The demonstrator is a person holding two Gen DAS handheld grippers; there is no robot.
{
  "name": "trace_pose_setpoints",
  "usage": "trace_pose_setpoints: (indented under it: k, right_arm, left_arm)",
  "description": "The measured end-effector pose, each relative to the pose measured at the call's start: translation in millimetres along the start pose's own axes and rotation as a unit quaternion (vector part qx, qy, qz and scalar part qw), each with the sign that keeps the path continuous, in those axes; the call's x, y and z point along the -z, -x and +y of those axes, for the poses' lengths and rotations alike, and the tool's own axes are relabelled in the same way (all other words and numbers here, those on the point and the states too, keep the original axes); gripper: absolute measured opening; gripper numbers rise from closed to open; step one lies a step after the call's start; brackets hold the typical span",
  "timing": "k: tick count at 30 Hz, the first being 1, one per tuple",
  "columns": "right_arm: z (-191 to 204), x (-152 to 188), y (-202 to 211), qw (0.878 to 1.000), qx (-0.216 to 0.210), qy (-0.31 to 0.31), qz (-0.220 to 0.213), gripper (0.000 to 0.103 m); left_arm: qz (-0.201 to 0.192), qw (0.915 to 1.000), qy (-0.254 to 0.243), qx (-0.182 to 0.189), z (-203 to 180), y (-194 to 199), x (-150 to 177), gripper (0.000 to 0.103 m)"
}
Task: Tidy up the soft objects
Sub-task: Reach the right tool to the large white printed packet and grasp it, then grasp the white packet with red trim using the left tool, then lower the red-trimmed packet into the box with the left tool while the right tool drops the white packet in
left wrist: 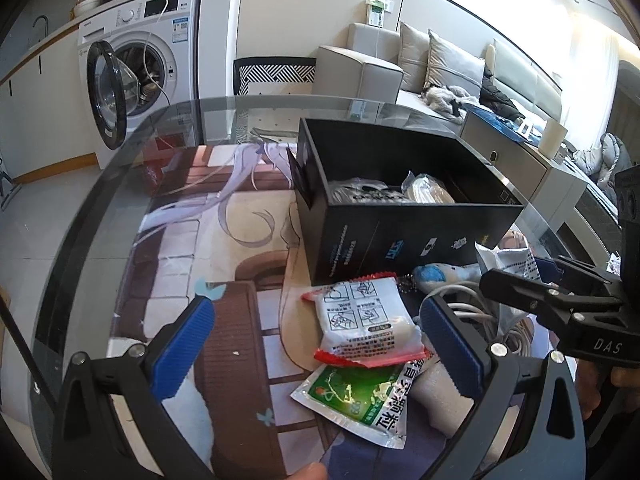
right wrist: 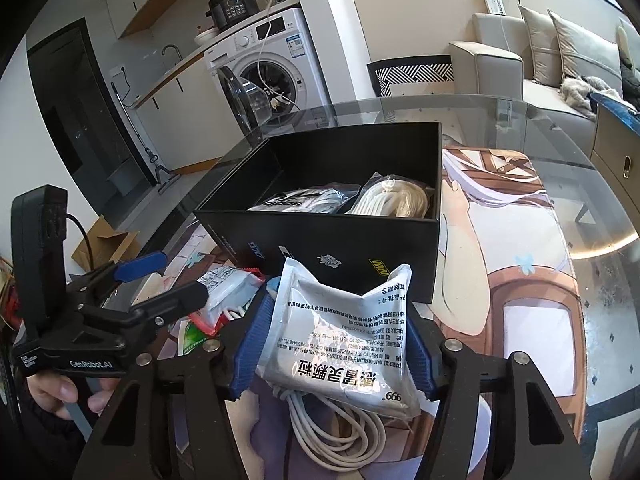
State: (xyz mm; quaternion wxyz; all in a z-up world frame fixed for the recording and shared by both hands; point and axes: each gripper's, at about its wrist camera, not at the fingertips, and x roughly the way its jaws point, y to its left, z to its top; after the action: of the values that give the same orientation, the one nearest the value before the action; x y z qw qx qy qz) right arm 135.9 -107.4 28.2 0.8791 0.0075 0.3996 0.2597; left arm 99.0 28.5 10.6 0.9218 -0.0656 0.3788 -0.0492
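Note:
A black open box (left wrist: 404,236) (right wrist: 332,236) stands on the glass table and holds two bagged soft items (right wrist: 352,198). My right gripper (right wrist: 336,344) is shut on a silver-white pouch (right wrist: 344,332) just in front of the box; it also shows in the left wrist view (left wrist: 532,280). A coiled white cable (right wrist: 336,432) lies under the pouch. My left gripper (left wrist: 316,344) is open above a white-and-red packet (left wrist: 360,324) and a green packet (left wrist: 356,400). A blue-white soft toy (left wrist: 436,274) lies by the box.
A printed mat (left wrist: 224,248) covers the round glass table (left wrist: 120,160). A washing machine (left wrist: 136,60) with its door open stands behind, a sofa (left wrist: 440,68) to the right, a cabinet (left wrist: 532,168) beside the table.

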Motion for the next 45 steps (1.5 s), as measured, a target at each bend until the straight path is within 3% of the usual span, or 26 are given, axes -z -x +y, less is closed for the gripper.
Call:
trace_pose_setpoints:
  k: [24, 29, 33, 37, 45]
  right_arm:
    - [-0.3, -1.8, 13.2, 1.000, -0.007, 0.000, -0.016, 0.056]
    - [-1.0, -2.3, 12.8, 1.000, -0.008, 0.001, -0.015, 0.056]
    - [0.4, -2.6, 13.2, 1.000, -0.008, 0.004, -0.016, 0.056]
    - [2.3, -2.4, 14.3, 1.000, -0.008, 0.006, -0.019, 0.056]
    - [5.1, -3.0, 18.7, 1.000, -0.008, 0.009, -0.023, 0.056]
  left_arm:
    - [0.040, 0.9987, 0.032, 0.007, 3.1, -20.4, 1.9, 0.101]
    - [0.052, 0.9983, 0.019, 0.021, -1.8, -21.7, 4.2, 0.082]
    - [0.048, 0.9985, 0.010, 0.022, -4.7, -19.5, 5.5, 0.054]
    - [0.045, 0.9986, 0.009, 0.026, -4.6, -16.5, 5.6, 0.045]
    - [0.027, 0.9994, 0.007, 0.019, -5.3, -5.0, 2.6, 0.045]
